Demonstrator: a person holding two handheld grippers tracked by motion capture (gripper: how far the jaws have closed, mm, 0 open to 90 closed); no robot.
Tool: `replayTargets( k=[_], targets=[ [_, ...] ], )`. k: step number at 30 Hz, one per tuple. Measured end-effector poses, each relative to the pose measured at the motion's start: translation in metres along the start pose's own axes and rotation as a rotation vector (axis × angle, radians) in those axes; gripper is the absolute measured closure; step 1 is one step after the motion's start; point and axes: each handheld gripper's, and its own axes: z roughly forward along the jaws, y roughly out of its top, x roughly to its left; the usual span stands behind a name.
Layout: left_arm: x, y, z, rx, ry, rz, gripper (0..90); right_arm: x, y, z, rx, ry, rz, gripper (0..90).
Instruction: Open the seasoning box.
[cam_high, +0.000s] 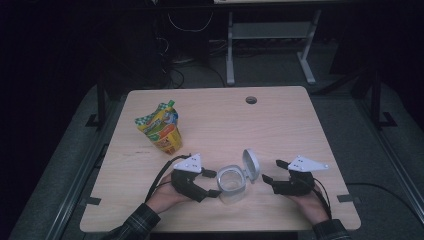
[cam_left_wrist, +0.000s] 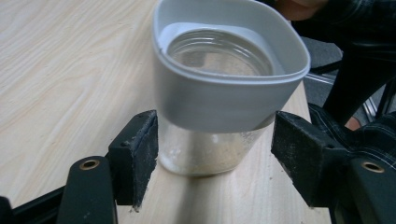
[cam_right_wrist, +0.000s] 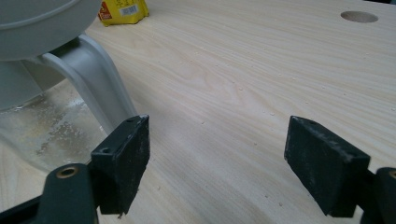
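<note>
One snack pouch (cam_high: 161, 128) stands far left on the tabletop (cam_high: 280, 125). The left hand-held gripper (cam_high: 213, 183) has its jaws apart around the one clear jar (cam_high: 231, 184), near centre, pads not pressing. It looks light, rigid and slick; grip the body below the grey collar. Its one flip lid (cam_high: 251, 164) stands open. The right hand-held gripper (cam_high: 273, 171) is spread, empty.

The jar (cam_high: 232, 184) is a clear container standing upright near the front edge of the table, with a grey squarish collar around its top. Its flip lid (cam_high: 251, 165) is swung open, tilted up on the hinge at the right. Looks like some powdery residue clings inside the glass.
</note>
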Motion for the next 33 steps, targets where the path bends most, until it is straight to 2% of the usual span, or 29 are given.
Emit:
replayTargets(
  k=[11, 16, 25, 29, 33],
  targets=[
    [-0.004, 0.011, 0.019, -0.012, -0.005, 0.01, 35.3, -0.001, 0.0, -0.001, -0.002, -0.004, 0.003, 21.9],
    [-0.005, 0.011, 0.02, -0.011, -0.003, 0.008, 35.8, -0.001, 0.0, -0.002, -0.001, -0.003, 0.002, 22.0],
    [-0.003, 0.005, 0.008, -0.019, 0.018, -0.011, 36.4, -0.003, -0.001, -0.005, -0.009, -0.01, 0.015, 22.4],
    [-0.002, 0.002, -0.004, -0.028, 0.039, -0.021, 36.4, -0.003, -0.001, -0.004, -0.004, -0.007, 0.009, 22.4],
    [0.002, -0.003, -0.02, -0.041, 0.074, -0.048, 36.4, -0.003, -0.001, -0.004, -0.008, -0.011, 0.013, 22.4]
  ],
)
